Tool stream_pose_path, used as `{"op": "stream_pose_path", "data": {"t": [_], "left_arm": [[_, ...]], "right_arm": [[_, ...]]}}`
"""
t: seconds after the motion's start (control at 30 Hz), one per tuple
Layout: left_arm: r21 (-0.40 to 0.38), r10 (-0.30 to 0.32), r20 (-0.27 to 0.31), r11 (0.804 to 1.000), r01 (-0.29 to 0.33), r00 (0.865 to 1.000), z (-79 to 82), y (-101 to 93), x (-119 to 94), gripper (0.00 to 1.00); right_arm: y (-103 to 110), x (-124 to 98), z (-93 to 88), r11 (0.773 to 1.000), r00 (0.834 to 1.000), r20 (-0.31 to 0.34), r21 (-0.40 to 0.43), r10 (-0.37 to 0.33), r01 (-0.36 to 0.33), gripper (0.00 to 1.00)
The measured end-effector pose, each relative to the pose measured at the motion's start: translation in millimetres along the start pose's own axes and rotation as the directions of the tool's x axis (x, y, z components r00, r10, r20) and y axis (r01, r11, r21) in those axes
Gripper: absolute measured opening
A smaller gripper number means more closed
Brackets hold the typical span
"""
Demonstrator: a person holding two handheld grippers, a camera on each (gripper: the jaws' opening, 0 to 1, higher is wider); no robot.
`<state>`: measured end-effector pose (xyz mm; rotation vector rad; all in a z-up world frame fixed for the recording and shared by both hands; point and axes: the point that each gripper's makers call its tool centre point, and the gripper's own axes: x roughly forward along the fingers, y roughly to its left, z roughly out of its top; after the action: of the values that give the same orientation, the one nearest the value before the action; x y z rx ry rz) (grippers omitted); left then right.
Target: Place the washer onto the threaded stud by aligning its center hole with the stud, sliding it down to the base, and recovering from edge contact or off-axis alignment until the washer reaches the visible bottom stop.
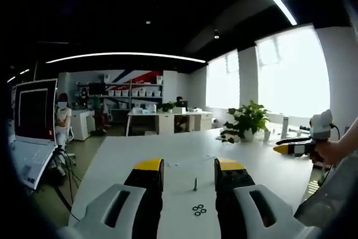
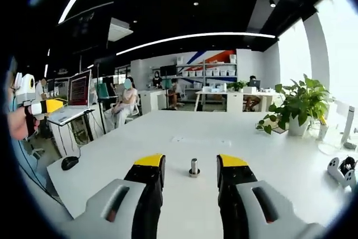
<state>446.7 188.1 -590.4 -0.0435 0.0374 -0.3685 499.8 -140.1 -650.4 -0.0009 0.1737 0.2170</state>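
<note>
Looking along the left hand-held gripper [image 1: 189, 174], its yellow-tipped jaws are seen spread apart with nothing between them. A small cluster of washers [image 1: 199, 210] lies loose on the white table [image 1: 140, 149], framed in the gap between the jaws, and the threaded stud [image 1: 195, 183] stands upright just beyond them. This framing suggests the left tool is lined up to pick a washer, though none has yet been gripped. The right hand-held gripper [image 1: 281, 149] is held at the right edge by a hand [image 1: 330, 152], well clear of the parts. A potted plant [image 1: 246, 121] stands farther back on the table.

In the right gripper view, the jaws of the right hand-held gripper [image 2: 190, 169] are likewise spread and empty. The stud [image 2: 193, 167] is seen between them, upright on its round base, with no washer on it, so the placing is judged not yet begun. The left hand-held gripper [image 2: 53, 106] is held at the left edge. No tray or box holds the washers; the only container noted is the plant's pot.
</note>
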Motion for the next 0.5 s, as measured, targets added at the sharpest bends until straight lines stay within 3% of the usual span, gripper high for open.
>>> {"op": "stream_pose_path", "data": {"t": [0.5], "left_arm": [[-0.01,-0.017,0.014,1.0,0.018,1.0,11.5,9.7,-4.4,0.35]], "right_arm": [[-15.2,-20.5,6.0,0.998,0.998,0.004,0.003,-0.069,0.069,0.39]]}}
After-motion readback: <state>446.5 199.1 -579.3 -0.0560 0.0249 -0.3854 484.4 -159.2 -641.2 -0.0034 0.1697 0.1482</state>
